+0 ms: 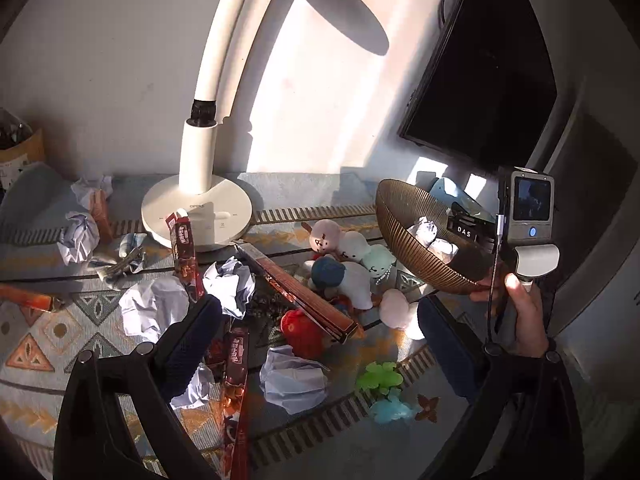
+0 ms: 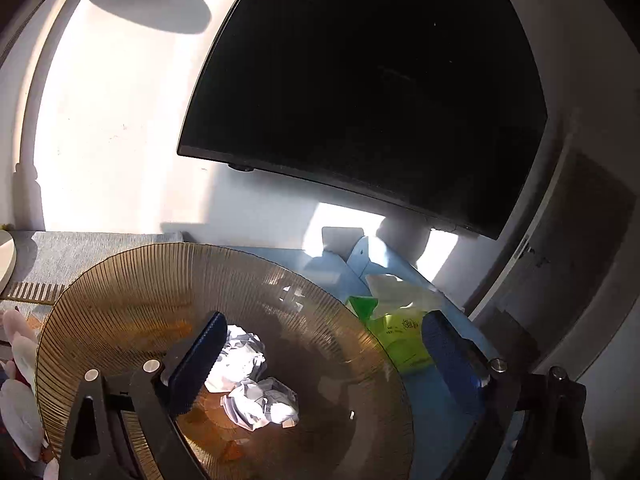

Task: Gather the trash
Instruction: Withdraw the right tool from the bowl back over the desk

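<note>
Several crumpled paper balls [image 1: 294, 380] [image 1: 230, 282] [image 1: 154, 308] lie on the patterned cloth, among a long red-brown box [image 1: 304, 288], a standing red carton [image 1: 184, 248] and a red wrapper [image 1: 236, 380]. My left gripper [image 1: 320, 344] hangs open above this litter with nothing between its fingers. At the right, a brown ribbed bowl [image 1: 404, 232] [image 2: 132, 292] holds two paper balls [image 2: 260, 400] [image 2: 240, 356]. My right gripper [image 2: 326, 354] is open over the bowl, with one finger above its inside and the other beyond its rim. A hand [image 1: 528, 312] grips that gripper's handle.
A white lamp base [image 1: 200, 216] stands at the back. Plush toys [image 1: 352, 256], a red one [image 1: 304, 328] and green [image 1: 378, 376] and blue [image 1: 390, 408] figures lie among the trash. A dark monitor [image 2: 360, 80] hangs on the wall. A green tissue pack [image 2: 400, 332] sits behind the bowl.
</note>
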### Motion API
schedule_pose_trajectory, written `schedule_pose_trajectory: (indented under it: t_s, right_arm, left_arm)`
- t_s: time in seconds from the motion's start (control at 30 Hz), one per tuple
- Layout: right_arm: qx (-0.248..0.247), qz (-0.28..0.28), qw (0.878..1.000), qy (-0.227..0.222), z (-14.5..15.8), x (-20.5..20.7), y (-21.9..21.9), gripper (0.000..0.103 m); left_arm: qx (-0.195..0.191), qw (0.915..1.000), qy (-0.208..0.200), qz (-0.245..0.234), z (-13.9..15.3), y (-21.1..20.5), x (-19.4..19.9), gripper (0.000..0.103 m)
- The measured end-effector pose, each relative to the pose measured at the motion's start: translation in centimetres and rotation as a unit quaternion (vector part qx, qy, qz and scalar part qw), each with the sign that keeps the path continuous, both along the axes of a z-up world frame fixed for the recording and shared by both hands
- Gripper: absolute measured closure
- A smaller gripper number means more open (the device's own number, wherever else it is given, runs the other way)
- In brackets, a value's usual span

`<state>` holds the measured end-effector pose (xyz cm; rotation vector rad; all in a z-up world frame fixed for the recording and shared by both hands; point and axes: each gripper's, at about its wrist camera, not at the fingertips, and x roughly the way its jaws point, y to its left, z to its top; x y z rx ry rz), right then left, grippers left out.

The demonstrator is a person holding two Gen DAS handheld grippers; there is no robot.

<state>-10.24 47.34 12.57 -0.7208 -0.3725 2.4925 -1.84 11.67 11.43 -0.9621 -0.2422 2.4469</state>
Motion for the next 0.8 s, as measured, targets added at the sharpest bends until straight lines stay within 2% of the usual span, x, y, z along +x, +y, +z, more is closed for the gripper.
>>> schedule_pose_trajectory:
  t_s: [0.2, 0.33, 0.5, 0.6, 0.67, 0.73, 0.8]
  right_arm:
    - [-0.012, -0.010, 1.000, -0.002, 0.2, 3.8, 0.6, 0.005]
    - [-0.013, -0.004, 1.000, -0.004, 0.2, 4.0, 0.4, 0.005]
    - [0.021, 0.004, 0.997, 0.072, 4.4, 8.4, -2.8, 0.005]
    - [0.008, 0.058, 0.994, 0.093, 6.6, 12.4, -5.2, 0.003]
    - [-0.026, 0.124, 0.989, 0.082, 6.7, 15.3, -7.2, 0.000]
    - [-0.063, 0.197, 0.977, 0.053, 5.3, 17.7, -9.6, 0.000]
    - [-0.091, 0.266, 0.960, 0.015, 2.8, 19.7, -12.5, 0.000]
  left_arm:
    - [0.001, 0.9999, -0.014, 0.005, -1.4, -0.9, 0.9, 0.005]
    - [-0.003, 0.9996, -0.027, 0.013, -2.4, -1.6, 1.7, 0.005]
    - [-0.013, 0.9997, -0.014, 0.013, -2.5, -2.2, 4.0, 0.004]
    - [-0.039, 0.9990, 0.002, 0.021, -2.5, -2.4, 5.9, 0.001]
    - [-0.057, 0.9977, 0.006, 0.038, -2.8, -2.8, 7.0, 0.001]
    - [-0.068, 0.9965, 0.007, 0.049, -3.3, -3.3, 8.0, 0.001]
    - [-0.083, 0.9944, 0.009, 0.065, -3.8, -3.8, 8.8, 0.001]
